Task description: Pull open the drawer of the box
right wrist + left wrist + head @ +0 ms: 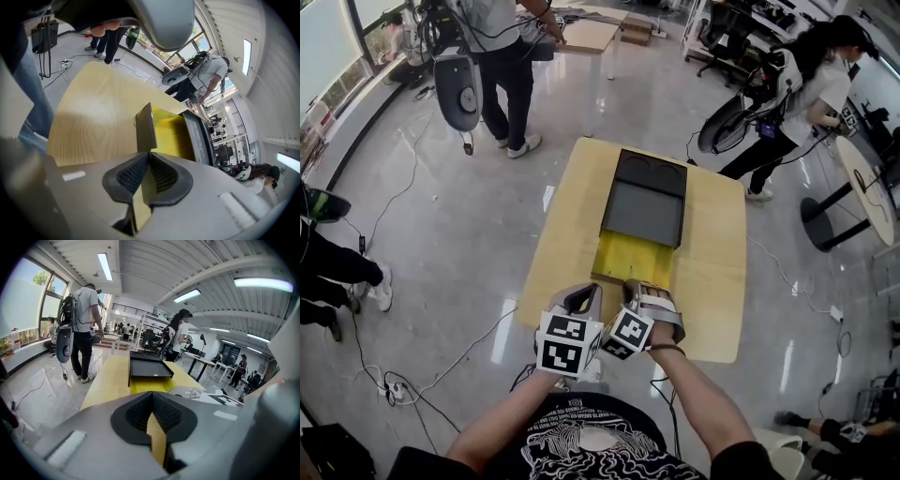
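We judge the pull to be well under way: the yellow drawer point(634, 257) stands a good way out of the dark box point(647, 195). The box lies along the middle of the table point(717, 281), its back near the far edge, and the drawer reaches toward the near edge.

The left gripper point(586, 292) and the right gripper point(636, 287) sit side by side at the drawer's front wall point(145, 125). In the right gripper view the pads are pressed onto that thin wall from both sides. In the left gripper view the pads are likewise closed on a tan strip, which we take to be the same wall, though only its edge shows there.

Both forearms come in over the near edge and converge, so the marker cubes nearly touch.

Next, we think an even, straight draw toward the near edge is called for. Both grips should stay level so the drawer does not skew, and the pull should stop before the drawer leaves the box.
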The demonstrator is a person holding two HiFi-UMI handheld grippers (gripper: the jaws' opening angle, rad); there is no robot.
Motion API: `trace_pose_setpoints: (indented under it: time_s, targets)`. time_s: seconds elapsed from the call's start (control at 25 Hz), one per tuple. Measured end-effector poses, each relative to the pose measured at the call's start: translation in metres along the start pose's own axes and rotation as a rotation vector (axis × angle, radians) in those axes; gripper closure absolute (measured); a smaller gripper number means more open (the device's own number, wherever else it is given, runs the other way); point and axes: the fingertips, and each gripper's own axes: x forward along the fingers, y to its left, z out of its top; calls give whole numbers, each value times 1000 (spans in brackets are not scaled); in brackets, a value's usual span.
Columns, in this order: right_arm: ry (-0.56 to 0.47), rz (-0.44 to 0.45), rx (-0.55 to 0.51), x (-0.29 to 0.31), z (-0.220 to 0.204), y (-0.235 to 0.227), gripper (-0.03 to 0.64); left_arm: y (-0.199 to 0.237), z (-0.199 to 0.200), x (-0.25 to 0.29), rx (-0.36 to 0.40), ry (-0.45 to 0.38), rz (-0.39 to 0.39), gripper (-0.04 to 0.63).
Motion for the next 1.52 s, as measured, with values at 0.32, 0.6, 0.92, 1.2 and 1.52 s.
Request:
trace_pose_setpoints:
  time_s: [0.32,0.6,0.92,1.2,1.52]
  targets:
    - [28,6,9,-50,55,51,586,33,-21,-86,12,4,-26,575]
    - [22,27,52,-82,71,89,586,36,-46,-123,18,2,-32,577]
    - [38,29,38,-121,73,135,586,21,-70,-164,30,4,-59,576]
    - [43,16,33,-170,66,166,586,-10,-93,-202,38,6,-75,576]
    - [46,13,44,-210,85,202,586,-11,-117,-253,41,7,-81,577]
